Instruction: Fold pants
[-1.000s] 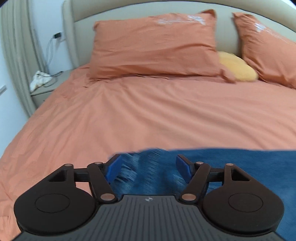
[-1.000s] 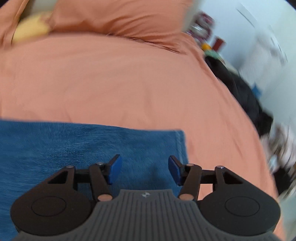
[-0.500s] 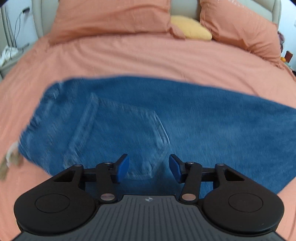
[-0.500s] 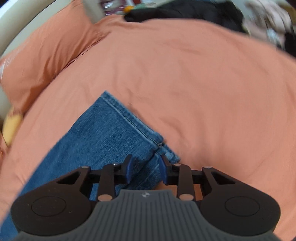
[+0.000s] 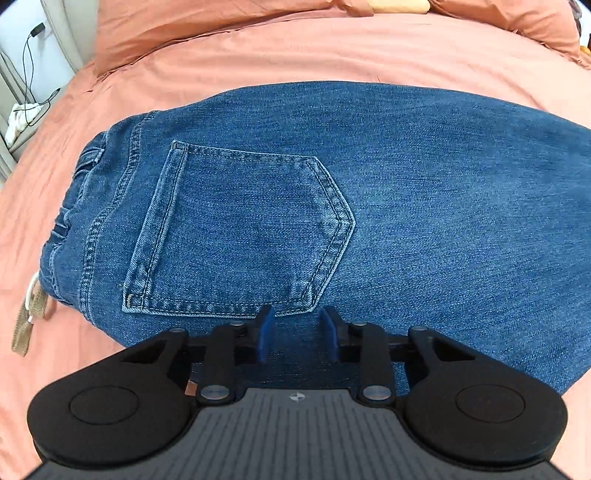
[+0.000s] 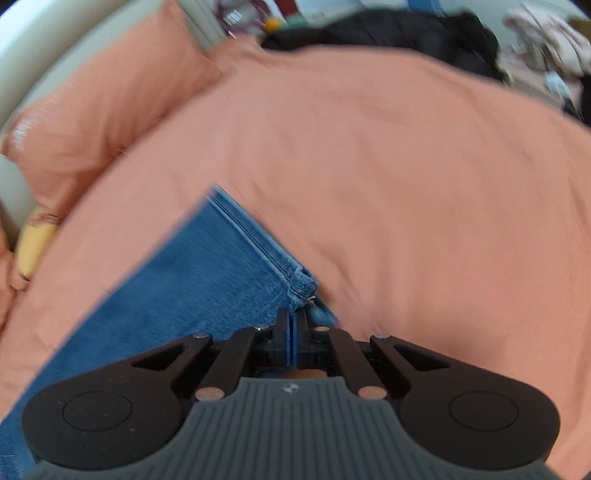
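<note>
The right tool (image 6: 294,325) is clenched on the jeans (image 6: 207,280) hem. The left tool (image 5: 297,334) is closing over denim near the pocket (image 5: 240,236); no readable label.

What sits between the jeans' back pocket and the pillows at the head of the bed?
Only jeans denim past the back pocket, then bare orange bedspread up to the pillows. The left wrist view shows this.

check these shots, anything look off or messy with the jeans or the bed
Little stands out. The jeans lie flat on the orange bedspread, back pocket up. The waistband is bunched, with a beige strap trailing out onto the bedspread. Dark clothes are piled beyond the bed's far edge.
</note>
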The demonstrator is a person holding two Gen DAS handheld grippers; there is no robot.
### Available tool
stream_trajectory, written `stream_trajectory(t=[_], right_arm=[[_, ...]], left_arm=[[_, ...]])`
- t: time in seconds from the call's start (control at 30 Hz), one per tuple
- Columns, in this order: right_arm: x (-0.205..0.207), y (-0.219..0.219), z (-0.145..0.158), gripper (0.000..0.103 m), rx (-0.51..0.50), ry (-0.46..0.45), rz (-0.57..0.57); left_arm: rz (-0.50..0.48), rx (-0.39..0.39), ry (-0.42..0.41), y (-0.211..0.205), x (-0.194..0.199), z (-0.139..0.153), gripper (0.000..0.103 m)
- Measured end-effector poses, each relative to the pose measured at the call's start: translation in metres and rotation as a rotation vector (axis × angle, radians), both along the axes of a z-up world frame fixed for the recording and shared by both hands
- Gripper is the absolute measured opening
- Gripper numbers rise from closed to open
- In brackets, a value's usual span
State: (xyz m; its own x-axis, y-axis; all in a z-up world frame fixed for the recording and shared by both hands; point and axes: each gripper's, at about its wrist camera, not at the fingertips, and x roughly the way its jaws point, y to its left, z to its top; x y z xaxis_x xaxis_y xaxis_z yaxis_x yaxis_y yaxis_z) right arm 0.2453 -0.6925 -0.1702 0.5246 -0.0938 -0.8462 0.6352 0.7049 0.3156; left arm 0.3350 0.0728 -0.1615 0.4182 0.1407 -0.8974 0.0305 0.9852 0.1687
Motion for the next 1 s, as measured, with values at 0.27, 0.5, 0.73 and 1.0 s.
stream_trajectory(t=[0.27, 0.5, 0.73, 1.0], right_arm=[[-0.002, 0.017, 0.010, 0.010, -0.014, 0.027, 0.052], [-0.012, 0.108, 0.044, 0.011, -0.016, 0.011, 0.304], [-0.014, 0.218, 0.053, 0.012, -0.050, 0.013, 0.536], [-0.012, 0.255, 0.040, 0.023, -0.208, 0.092, 0.640]], left_arm=[[-0.153, -0.018, -0.075, -0.013, -0.029, 0.047, 0.038], [-0.465, -0.016, -0.047, -0.054, -0.068, 0.064, 0.039], [-0.450, -0.044, 0.023, -0.082, -0.091, 0.032, 0.054], [-0.071, -0.271, 0.009, -0.058, -0.067, -0.004, 0.062]])
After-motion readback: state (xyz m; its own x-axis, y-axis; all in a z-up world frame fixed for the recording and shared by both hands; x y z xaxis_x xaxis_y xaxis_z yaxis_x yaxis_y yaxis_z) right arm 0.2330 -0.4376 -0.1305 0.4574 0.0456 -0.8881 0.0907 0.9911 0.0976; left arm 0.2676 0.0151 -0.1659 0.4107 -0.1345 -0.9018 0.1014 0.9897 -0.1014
